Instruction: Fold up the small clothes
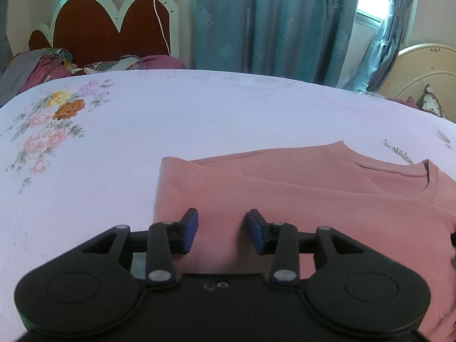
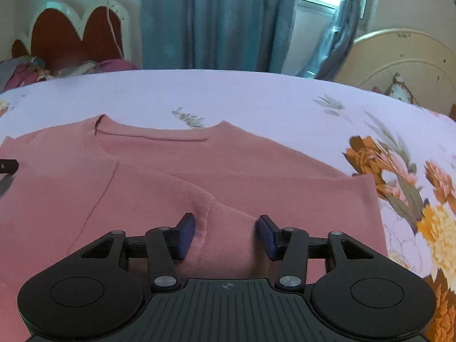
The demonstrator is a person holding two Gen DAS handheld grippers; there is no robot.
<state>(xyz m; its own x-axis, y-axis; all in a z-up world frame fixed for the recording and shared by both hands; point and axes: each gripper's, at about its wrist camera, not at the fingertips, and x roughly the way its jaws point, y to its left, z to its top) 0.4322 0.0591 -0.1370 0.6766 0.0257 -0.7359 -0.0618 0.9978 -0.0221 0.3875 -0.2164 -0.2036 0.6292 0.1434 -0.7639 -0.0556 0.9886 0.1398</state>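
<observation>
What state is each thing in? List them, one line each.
Top: flat on the bed, sleeves folded in over the body, ungripped.
Left hand-held gripper: open, over the top's left part.
Right hand-held gripper: open, over a folded sleeve.
Sheet: spread smooth.
Curtain: drawn, one panel tied back.

Pink knit top (image 2: 199, 171) flat, sleeves infolded

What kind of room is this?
Most likely a bedroom: a pink top lies on a bed with a flowery sheet, a headboard behind, and blue curtains at the window.
</observation>
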